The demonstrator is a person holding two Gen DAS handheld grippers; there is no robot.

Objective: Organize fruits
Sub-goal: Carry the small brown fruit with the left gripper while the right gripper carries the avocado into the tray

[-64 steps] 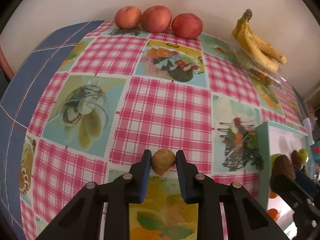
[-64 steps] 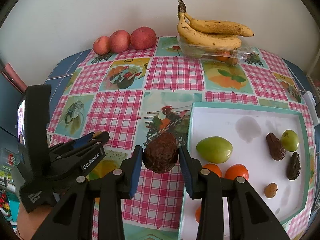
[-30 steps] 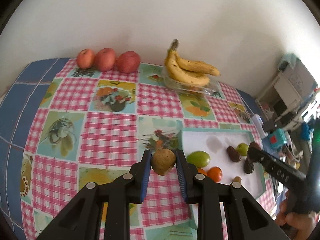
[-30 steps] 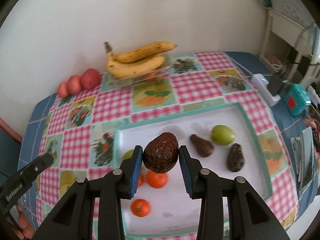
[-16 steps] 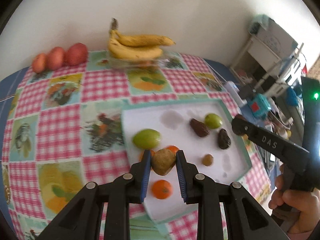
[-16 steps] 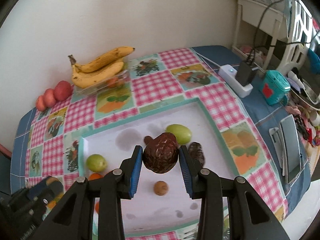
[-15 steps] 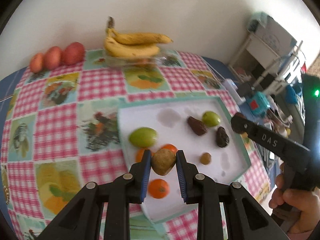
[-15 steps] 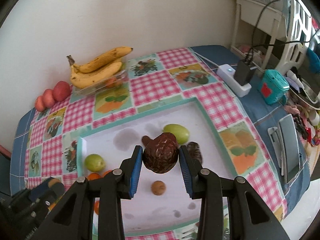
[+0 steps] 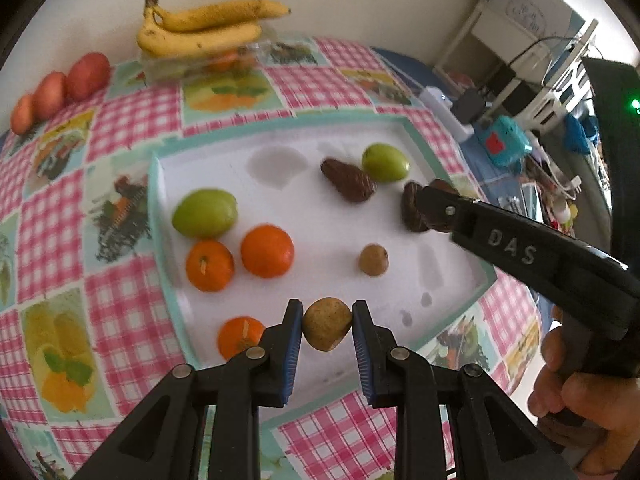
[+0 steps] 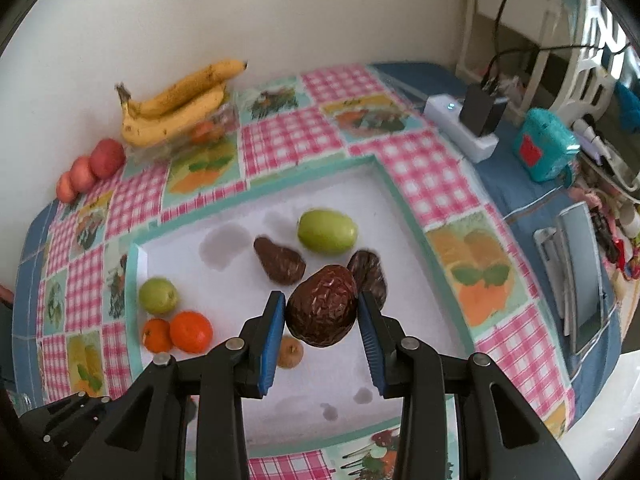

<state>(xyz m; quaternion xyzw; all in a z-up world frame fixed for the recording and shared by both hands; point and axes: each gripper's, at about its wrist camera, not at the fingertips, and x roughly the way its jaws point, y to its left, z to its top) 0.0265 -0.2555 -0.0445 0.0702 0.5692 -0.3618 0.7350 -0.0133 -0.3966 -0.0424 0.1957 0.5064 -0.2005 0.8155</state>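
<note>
Left wrist view: your counter [image 9: 132, 120] wears a glossy cloth of pink gingham squares and fruit prints, pushed against a plain cream wall. Far left, three red apples [image 9: 60, 88] line up by the wall; just right of them a bunch of bananas [image 9: 204, 28], yellow and freckled, lies on a clear plastic box. In the middle sits a white tray [image 9: 404, 128] with a raised teal rim. On it you have two smooth green fruits, one at the left [image 9: 205, 213] and one far right [image 9: 385, 162], three dimpled oranges [image 9: 267, 251] near the left edge, a wrinkled dark avocado [image 9: 349, 180] and one small tan fruit [image 9: 373, 259]. Your left gripper [image 9: 327, 330] has its blue ribbed jaws clamped on a small brown fruit [image 9: 327, 329], round and speckled, held above the tray's near edge. At right your right hand [image 9: 576, 396] carries the other black tool over the tray's right side. Beyond the counter, a cluttered white shelf and cables.

Right wrist view: same cloth, same tray [image 10: 404, 204], seen from the right. Your right gripper [image 10: 322, 314] has its jaws closed on a large dark avocado [image 10: 322, 311], leathery and deeply wrinkled, hanging over the middle of the tray near two other dark avocados [image 10: 280, 260]. A white power strip [image 10: 460, 124] with a black plug sits on the blue cover at far right, beside a teal box [image 10: 544, 148].
</note>
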